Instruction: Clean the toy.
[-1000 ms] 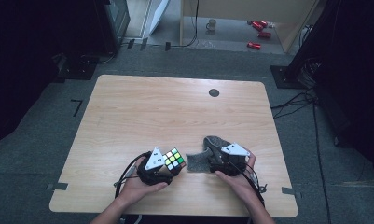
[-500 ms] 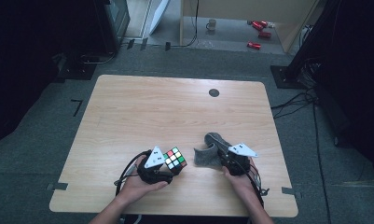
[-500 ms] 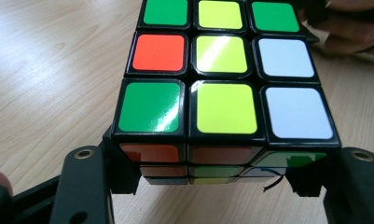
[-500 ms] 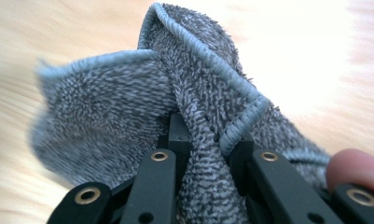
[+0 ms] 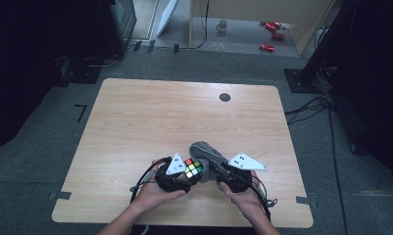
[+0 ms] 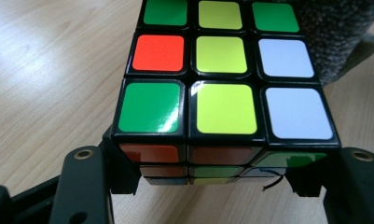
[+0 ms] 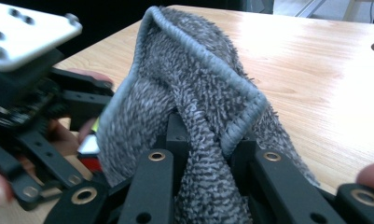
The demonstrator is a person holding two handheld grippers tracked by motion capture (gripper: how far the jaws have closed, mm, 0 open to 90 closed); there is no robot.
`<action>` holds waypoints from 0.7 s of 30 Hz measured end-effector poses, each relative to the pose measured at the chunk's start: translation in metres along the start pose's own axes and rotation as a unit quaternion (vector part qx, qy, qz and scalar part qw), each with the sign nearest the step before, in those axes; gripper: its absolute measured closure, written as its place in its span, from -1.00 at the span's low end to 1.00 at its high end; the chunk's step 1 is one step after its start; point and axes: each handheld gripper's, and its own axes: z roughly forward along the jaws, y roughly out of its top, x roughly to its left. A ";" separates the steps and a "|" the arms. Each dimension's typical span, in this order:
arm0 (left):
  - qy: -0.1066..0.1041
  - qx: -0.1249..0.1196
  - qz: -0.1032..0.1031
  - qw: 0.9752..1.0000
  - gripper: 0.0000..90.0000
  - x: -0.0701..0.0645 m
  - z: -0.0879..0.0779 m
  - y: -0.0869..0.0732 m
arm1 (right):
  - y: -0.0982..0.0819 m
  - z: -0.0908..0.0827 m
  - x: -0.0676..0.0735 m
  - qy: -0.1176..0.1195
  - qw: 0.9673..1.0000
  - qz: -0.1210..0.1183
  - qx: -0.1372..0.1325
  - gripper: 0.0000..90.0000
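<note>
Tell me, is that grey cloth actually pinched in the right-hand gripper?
Touching. In the right gripper view the right gripper has its jaws closed on a fold of the grey cloth, which bunches up between them.

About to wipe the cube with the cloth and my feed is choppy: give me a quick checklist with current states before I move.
1. Left gripper clamped on the scrambled, multicoloured puzzle cube: ok, jaws press its two sides.
2. Right gripper holding the grey terry cloth: ok, its jaws have just closed on a fold.
3. Cloth up against the cube: ok, it shows right behind the far corner in the left gripper view.
4. Cube's top face unobstructed: ok.
5. Light wooden table around the hands free of obstacles: ok.
6. Cube lifted off the table: cannot tell.
</note>
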 end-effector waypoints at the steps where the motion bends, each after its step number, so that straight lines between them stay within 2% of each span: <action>1: 0.000 0.000 0.000 1.000 -0.22 0.000 0.000 0.000 | 0.000 0.000 0.000 0.000 1.000 0.000 0.000 0.69; 4: 0.005 0.011 0.001 1.000 -0.22 0.000 0.001 0.000 | 0.006 -0.001 0.008 0.000 1.000 0.008 0.000 0.69; 7: 0.007 0.014 0.007 1.000 -0.22 0.000 0.001 0.000 | 0.006 0.000 0.011 0.004 1.000 0.001 0.002 0.69; 10: 0.018 0.005 0.013 1.000 -0.22 -0.003 -0.001 0.001 | 0.003 0.003 0.016 0.004 1.000 -0.024 0.011 0.69; 13: 0.015 -0.014 0.005 1.000 -0.22 -0.003 -0.006 0.003 | 0.003 0.002 0.015 0.006 1.000 -0.019 0.010 0.69; 21: 0.012 -0.041 0.004 0.999 -0.22 -0.005 -0.014 0.006 | 0.005 -0.003 0.010 0.012 1.000 -0.003 0.003 0.70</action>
